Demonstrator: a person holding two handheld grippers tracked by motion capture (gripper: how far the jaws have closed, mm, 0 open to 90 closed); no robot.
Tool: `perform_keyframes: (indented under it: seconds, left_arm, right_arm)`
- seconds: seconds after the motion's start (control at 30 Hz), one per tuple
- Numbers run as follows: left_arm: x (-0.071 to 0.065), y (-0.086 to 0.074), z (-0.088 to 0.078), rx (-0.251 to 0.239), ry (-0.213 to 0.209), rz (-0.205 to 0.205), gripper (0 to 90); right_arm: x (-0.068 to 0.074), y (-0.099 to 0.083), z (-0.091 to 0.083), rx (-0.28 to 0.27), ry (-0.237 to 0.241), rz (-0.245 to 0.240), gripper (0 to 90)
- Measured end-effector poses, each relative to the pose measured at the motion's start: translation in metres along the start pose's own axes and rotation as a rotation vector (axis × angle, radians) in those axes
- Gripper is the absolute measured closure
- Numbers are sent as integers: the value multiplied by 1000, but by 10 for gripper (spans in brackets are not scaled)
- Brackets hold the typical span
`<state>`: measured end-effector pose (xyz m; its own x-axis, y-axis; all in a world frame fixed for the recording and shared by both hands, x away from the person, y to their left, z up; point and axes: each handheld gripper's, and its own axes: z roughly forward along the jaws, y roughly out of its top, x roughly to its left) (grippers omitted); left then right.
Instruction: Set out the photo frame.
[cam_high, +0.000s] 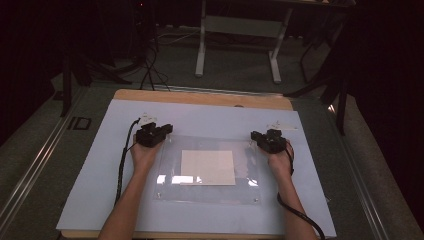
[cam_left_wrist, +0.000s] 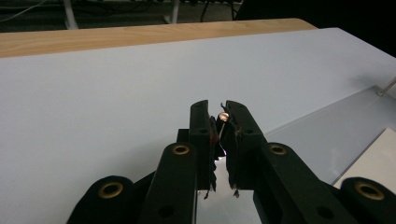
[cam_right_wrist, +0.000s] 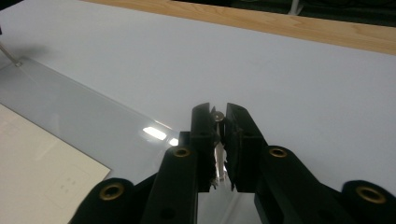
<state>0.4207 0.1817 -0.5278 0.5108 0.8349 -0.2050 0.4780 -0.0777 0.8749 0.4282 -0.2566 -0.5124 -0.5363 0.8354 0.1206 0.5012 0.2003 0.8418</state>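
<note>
Clear acrylic sheet (cam_high: 207, 170) lay flat at mat (cam_high: 90, 190) centre, long axis 9-to-3, white paper (cam_high: 207, 167) under or on it, unclear which. Left gripper (cam_high: 156, 134) at sheet's 10 o'clock corner, right gripper (cam_high: 267, 140) at 2 o'clock corner. Both jaw pairs narrow, each pinching small metal corner post (cam_left_wrist: 223, 115). Post bases hidden between jaws.

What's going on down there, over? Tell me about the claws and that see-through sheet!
Left claw shut on clear sheet's far left corner. Right claw shut on its far right corner. White paper under the sheet. Nothing blocking, over.
</note>
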Motion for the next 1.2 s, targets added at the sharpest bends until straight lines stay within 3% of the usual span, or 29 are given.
perform_keyframes:
  seconds: [0.57, 0.77, 0.97, 1.2]
  left_arm:
    - [0, 0, -1, 5, 3, -15, 824]
    - [-3, 2, -3, 21, 23, 14, 831]
    - [-1, 1, -2, 22, 12, 5, 832]
    - [-1, 2, -2, 33, 11, -1, 833]
  right_arm:
    - [-3, -4, 3, -10, 25, 16, 833]
    - [-5, -2, 3, 2, 36, 23, 834]
    - [-5, -2, 3, 5, 35, 29, 834]
    - [-9, -1, 4, 16, 66, 73, 821]
